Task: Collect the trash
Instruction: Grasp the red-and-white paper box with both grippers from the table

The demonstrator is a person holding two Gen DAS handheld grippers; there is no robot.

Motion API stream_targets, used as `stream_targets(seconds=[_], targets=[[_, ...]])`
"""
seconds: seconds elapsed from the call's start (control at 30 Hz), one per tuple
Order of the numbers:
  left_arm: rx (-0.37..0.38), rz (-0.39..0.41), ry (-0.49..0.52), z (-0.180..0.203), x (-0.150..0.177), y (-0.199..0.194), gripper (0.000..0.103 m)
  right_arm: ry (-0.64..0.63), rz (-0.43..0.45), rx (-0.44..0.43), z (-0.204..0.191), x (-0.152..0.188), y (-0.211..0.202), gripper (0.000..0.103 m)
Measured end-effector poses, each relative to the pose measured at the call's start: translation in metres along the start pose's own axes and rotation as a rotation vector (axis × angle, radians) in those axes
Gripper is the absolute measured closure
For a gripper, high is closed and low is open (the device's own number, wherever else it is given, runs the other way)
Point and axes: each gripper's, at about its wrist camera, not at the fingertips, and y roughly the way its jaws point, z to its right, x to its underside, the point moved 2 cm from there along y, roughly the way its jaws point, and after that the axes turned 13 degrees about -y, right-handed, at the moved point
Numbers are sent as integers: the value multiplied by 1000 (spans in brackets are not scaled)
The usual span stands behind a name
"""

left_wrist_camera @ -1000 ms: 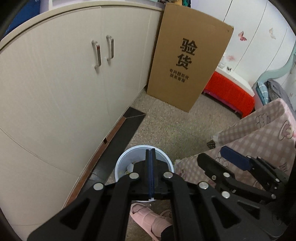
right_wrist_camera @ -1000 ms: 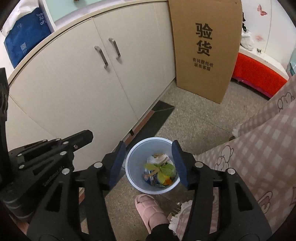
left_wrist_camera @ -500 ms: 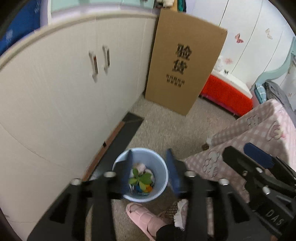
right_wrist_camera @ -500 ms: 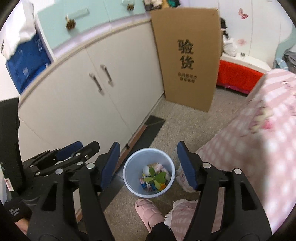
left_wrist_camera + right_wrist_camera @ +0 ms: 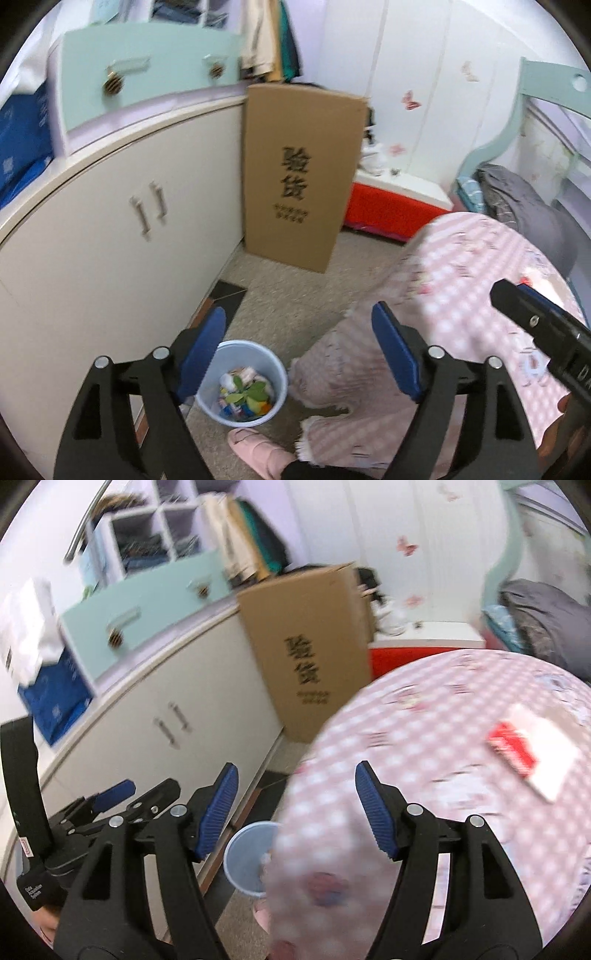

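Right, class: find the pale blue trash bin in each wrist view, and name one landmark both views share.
Left wrist view: trash bin low, left of centre, fully visible, trash inside.
Right wrist view: trash bin low centre, partly hidden behind the pink checked cloth.
Shared landmark: the tall cardboard box against the cabinet.

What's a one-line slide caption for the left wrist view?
Open left gripper above a pale blue plastic trash bin holding colourful wrappers and green leaves, beside a pink checked bedspread.

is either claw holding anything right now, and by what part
Nothing is held. The left claw and the right claw both stand open with nothing between their pads; the left has just been opening. The bin sits on the floor below.
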Motion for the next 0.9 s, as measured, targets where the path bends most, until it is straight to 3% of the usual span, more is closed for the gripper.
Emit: stream_targets(seconds=[0.2, 0.4, 0.67, 0.8, 0.9], targets=[[109, -29, 92, 74, 15, -4, 20, 137, 26, 138, 91, 16, -42, 37], [183, -69, 220, 153, 35, 6, 20, 234, -16, 220, 159, 39, -55, 37], [227, -140, 345, 236, 48, 41, 20, 255, -77, 245, 193, 54, -38, 37], [243, -176, 358, 256, 49, 63, 20, 236, -117, 256, 202, 53, -21, 38], [258, -244, 316, 264, 48, 86, 20, 220, -150, 270, 208, 50, -9, 44]])
